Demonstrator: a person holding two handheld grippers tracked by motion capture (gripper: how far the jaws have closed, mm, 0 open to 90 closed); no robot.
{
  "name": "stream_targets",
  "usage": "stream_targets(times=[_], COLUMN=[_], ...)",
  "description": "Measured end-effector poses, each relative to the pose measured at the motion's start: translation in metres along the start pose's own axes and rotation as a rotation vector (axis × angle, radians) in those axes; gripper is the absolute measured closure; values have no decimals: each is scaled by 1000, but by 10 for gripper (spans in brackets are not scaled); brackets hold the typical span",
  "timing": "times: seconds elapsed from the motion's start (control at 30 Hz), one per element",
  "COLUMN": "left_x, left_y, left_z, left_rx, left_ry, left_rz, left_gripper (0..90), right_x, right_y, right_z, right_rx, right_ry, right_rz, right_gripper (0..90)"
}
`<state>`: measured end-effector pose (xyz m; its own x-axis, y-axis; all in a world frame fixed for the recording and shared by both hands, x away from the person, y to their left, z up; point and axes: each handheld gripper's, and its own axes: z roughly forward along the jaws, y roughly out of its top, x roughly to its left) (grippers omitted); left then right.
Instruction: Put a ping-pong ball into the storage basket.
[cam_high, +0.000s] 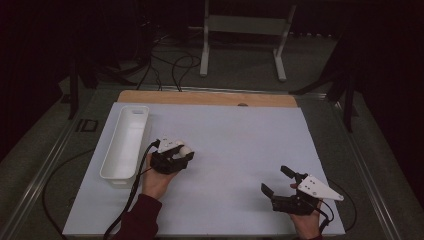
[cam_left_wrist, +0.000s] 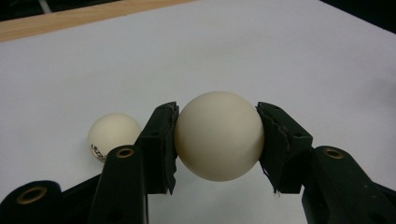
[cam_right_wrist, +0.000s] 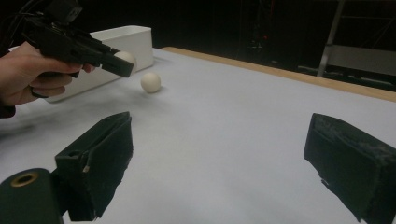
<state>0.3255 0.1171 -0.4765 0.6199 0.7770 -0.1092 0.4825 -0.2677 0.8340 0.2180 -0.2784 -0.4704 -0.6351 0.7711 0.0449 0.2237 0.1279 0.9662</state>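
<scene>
Left jaws clamping a cream ball (cam_left_wrist: 218, 135), right jaws wide (nothing between), white tabletop (cam_high: 240, 140), dark room

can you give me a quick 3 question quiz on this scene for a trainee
1. True or false: the left claw is shut on a ball.
2. Where does the second ball lie? A in the bin, B on the table, C in the right claw
3. Fill in: the right claw's jaws stand ____.

Key: 1 true; 2 B; 3 open
</scene>
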Motion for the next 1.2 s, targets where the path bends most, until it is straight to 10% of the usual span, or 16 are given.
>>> stream_targets(times=[1.2], left_x=[4], left_y=[12], left_z=[-17], left_rx=[-42], left_ry=[-3], left_rz=[-8], left_gripper=[510], right_x=[0], right_y=[0], right_z=[0], right_rx=[-1], right_ry=[3], right_rz=[1], right_gripper=[74])
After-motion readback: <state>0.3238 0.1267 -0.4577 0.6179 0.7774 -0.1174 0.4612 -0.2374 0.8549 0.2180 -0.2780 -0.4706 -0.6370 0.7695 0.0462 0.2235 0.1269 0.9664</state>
